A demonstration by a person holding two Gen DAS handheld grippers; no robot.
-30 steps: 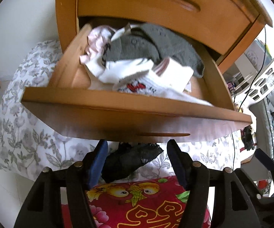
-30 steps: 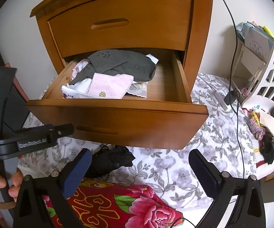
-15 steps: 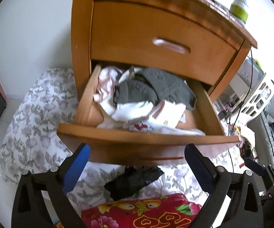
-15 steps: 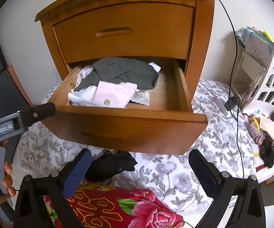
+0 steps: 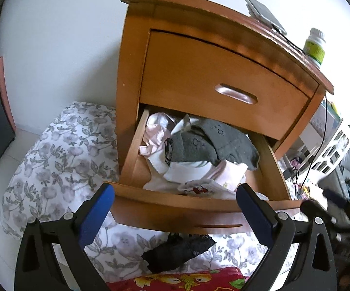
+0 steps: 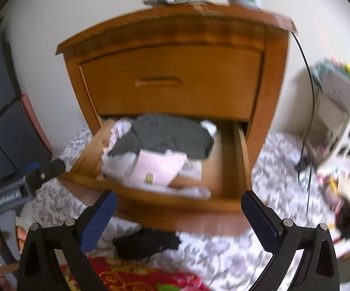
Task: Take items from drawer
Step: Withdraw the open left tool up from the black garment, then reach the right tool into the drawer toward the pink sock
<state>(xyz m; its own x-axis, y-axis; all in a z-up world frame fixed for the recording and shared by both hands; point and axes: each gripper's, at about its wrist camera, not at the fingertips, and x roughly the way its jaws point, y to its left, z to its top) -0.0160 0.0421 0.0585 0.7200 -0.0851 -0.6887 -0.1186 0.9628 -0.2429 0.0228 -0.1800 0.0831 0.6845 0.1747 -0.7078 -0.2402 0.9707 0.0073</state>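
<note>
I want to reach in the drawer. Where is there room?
The right side of the drawer is bare wood, between the clothes and the right wall. The left and middle are piled full.

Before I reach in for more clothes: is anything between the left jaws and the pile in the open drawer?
Only the drawer front sits low in the way. The left gripper is open and empty, and the clothes lie uncovered above that rim.
</note>
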